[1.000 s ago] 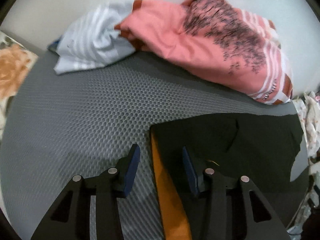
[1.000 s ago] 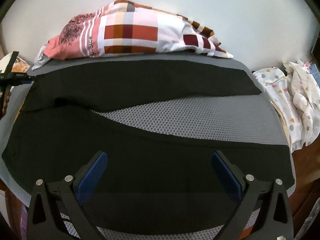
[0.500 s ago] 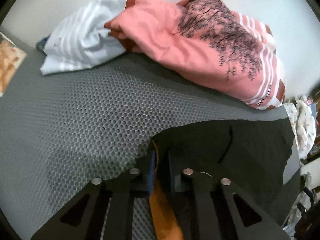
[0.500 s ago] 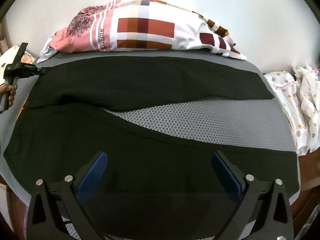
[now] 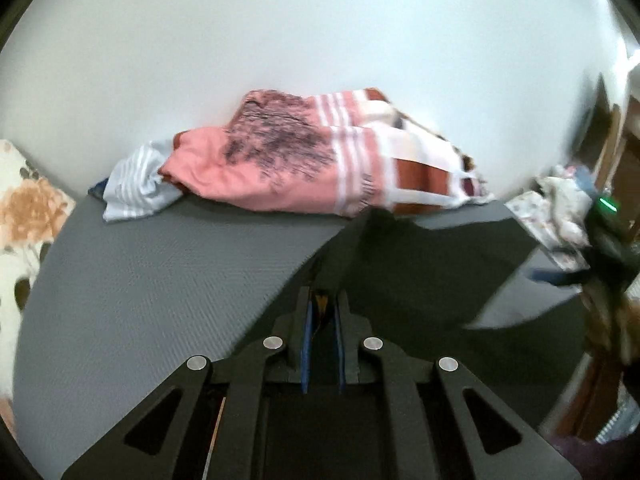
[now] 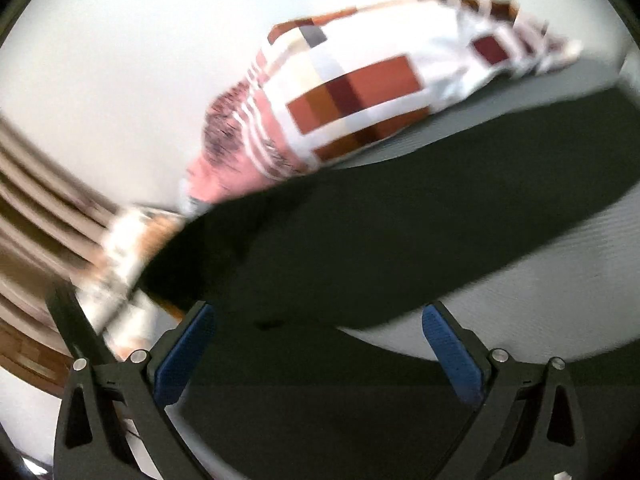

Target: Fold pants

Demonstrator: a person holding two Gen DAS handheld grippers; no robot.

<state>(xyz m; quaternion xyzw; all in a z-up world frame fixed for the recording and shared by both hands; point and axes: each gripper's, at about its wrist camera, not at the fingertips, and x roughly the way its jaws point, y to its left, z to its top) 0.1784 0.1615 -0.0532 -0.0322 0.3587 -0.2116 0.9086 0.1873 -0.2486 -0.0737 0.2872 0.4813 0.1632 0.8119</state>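
Black cloth is pinched between your left gripper's (image 5: 322,320) blue pads: a second ago the jaws stood apart astride the edge of the pants (image 5: 408,264), and now they are closed tight on it, a sliver of orange lining showing between them. From the left wrist you can also see that the corner has come up off the grey mat (image 5: 160,272), the fabric stretching away to the right in a taut sheet, with the pink patterned bedding (image 5: 304,172) now lower and farther off in the frame. This reads as the first fold getting under way. From the right wrist, your right gripper (image 6: 318,354) hangs wide open with nothing in it above the pants, which have swung to lie diagonally across the mat; the view is tilted and blurred, where before it looked squarely along both legs.
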